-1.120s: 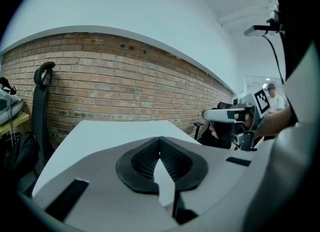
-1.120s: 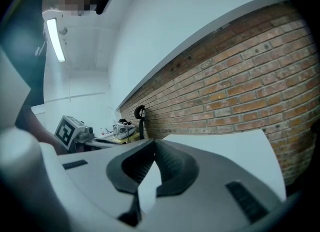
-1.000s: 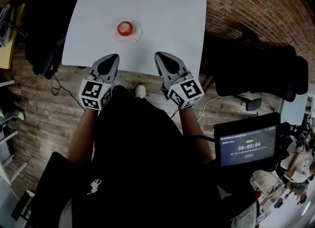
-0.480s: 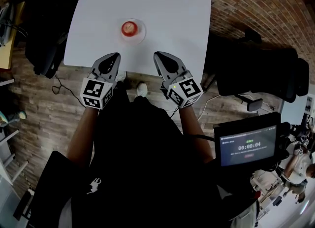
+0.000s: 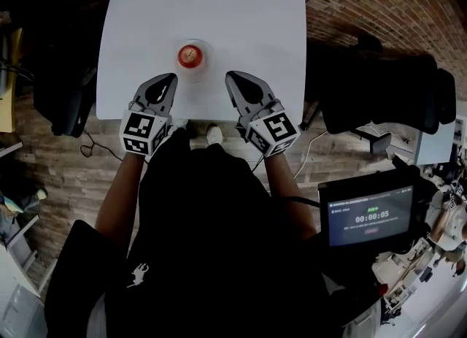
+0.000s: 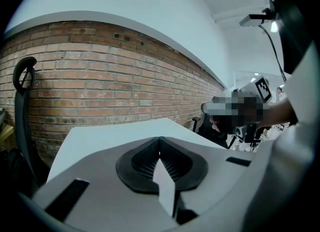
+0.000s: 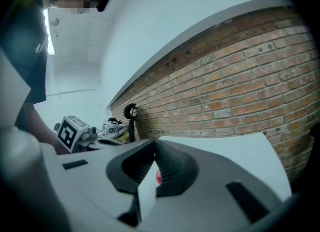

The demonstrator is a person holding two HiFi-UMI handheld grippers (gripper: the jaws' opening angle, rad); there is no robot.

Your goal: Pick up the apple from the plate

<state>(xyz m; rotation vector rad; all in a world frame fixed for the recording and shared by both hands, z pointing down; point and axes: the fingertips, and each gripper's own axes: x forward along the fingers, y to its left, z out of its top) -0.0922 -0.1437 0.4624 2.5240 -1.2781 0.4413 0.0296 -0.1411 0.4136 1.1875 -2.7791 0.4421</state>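
Apple sits on a small round plate, on the near half of the table, left of centre. It's red, glossy and near-spherical, so there's no real long axis to call. A pale spot on top suggests the stem end faces up, but it's too small to confirm. The plate is pale and shallow, with the apple centred on it. The tabletop is matte white, square with rounded corners.

Left gripper: jaws fully together, nothing in them, tips over the near table edge just below-left of the plate. Right gripper: jaws also together and empty, tips over the table just right of the plate. Neither touches the plate or apple.

The grippers are grey moulded shells with black ribbed pads. A brick wall is behind the table.
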